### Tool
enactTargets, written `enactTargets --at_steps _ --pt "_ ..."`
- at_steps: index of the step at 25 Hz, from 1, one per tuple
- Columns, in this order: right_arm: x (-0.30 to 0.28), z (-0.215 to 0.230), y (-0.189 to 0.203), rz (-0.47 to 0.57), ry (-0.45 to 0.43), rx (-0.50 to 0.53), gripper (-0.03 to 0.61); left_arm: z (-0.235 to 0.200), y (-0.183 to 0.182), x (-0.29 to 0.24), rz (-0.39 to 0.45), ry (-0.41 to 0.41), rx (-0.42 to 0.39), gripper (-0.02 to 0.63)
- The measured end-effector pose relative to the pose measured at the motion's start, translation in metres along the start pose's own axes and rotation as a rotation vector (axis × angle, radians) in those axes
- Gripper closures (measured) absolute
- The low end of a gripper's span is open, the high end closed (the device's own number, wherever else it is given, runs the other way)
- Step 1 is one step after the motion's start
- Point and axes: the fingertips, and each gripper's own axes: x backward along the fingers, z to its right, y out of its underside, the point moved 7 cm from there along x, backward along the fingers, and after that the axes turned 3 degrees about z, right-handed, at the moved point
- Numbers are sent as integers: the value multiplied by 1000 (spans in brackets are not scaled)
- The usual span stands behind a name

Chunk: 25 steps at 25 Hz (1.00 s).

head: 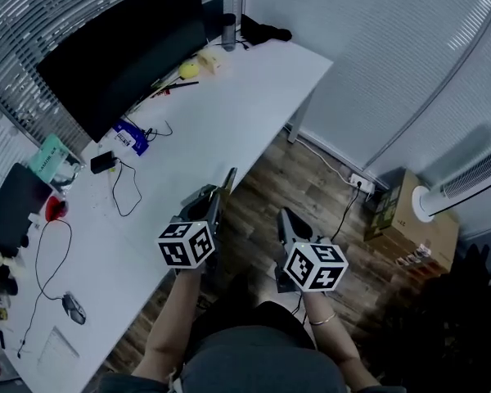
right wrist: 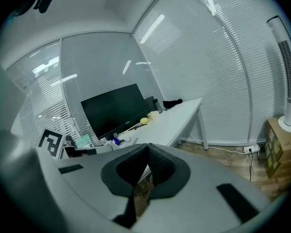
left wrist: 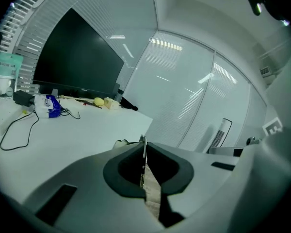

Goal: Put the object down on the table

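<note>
My left gripper [head: 227, 178] hangs just past the front edge of the white table [head: 229, 113], above the wooden floor. Its jaws are shut on a thin pale flat strip [left wrist: 143, 147] that stands upright in the seam and pokes a little beyond the tips; I cannot tell what the strip is. In the left gripper view the gripper [left wrist: 143, 152] points along the table [left wrist: 77, 135] toward the far end. My right gripper [head: 285, 215] is beside it to the right, over the floor, away from the table. Its jaws [right wrist: 146, 150] meet at the tips with nothing between them.
A large black monitor [head: 123, 51] stands along the table's back. Near it lie a yellow object [head: 188, 69], a blue packet [head: 131, 137], a black adapter with cable [head: 103, 162] and a mouse [head: 72, 307]. A cardboard box [head: 409, 219] and white tower fan [head: 458, 187] stand on the floor, right.
</note>
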Motion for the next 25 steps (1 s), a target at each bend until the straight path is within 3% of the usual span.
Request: enactTargets --at_steps 13,25 --pt "-31 4 -17 14 39 19 574 -18 -24 -41 4 33 20 584" --pt "-83 32 -54 41 16 16 574 -29 -50 -101 -11 12 15 584"
